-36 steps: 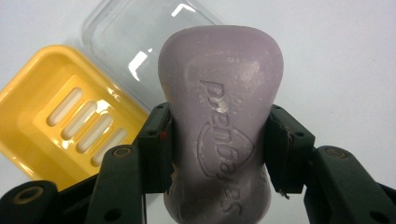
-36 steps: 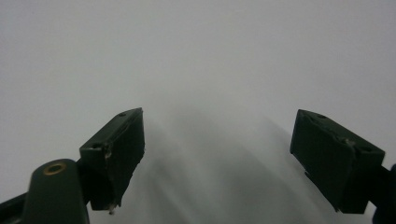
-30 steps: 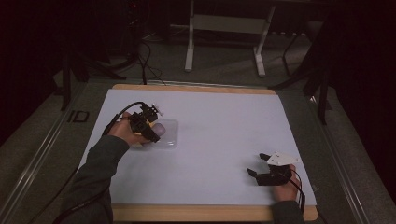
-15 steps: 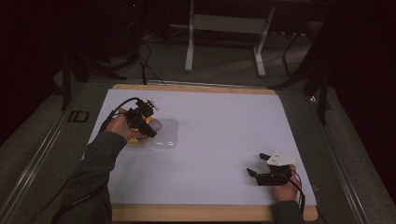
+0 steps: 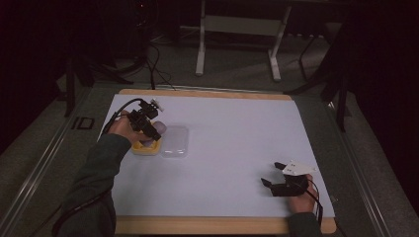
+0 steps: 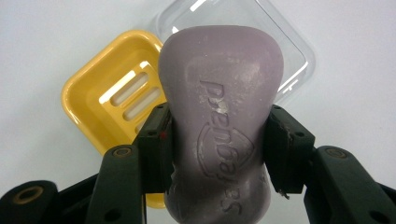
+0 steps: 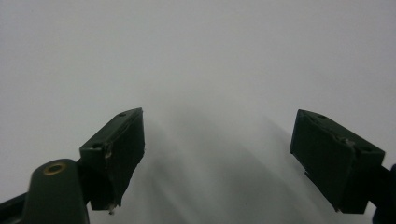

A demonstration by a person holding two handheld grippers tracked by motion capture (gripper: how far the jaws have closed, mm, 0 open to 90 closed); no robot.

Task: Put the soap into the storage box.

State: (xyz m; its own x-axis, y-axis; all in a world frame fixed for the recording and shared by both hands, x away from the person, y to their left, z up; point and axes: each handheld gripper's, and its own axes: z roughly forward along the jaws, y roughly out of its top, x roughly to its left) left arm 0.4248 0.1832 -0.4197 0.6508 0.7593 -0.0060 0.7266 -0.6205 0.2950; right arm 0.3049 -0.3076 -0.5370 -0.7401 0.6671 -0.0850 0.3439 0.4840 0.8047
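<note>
a: two grippers on one white table (image 5: 232,148). the left gripper (image 6: 218,140) clamps a purple soap bar (image 6: 219,116) across its waist, both pads pressed on its sides.
b: and where does the bar sit?
a: in the air, over the near edge of a yellow soap dish (image 6: 112,98), with the clear lid (image 6: 289,51) lying open on the table just beside the dish. from the high view the left gripper (image 5: 147,124) hangs over the dish (image 5: 146,147).
b: so what is done, what is left?
a: picked up and carried over: done, by the look of it. lowering into the dish and releasing: not yet. possibly the lid afterwards.
b: the right gripper (image 5: 277,176)?
a: idle at the near right corner, jaws spread wide over bare table, nothing between them.
</note>
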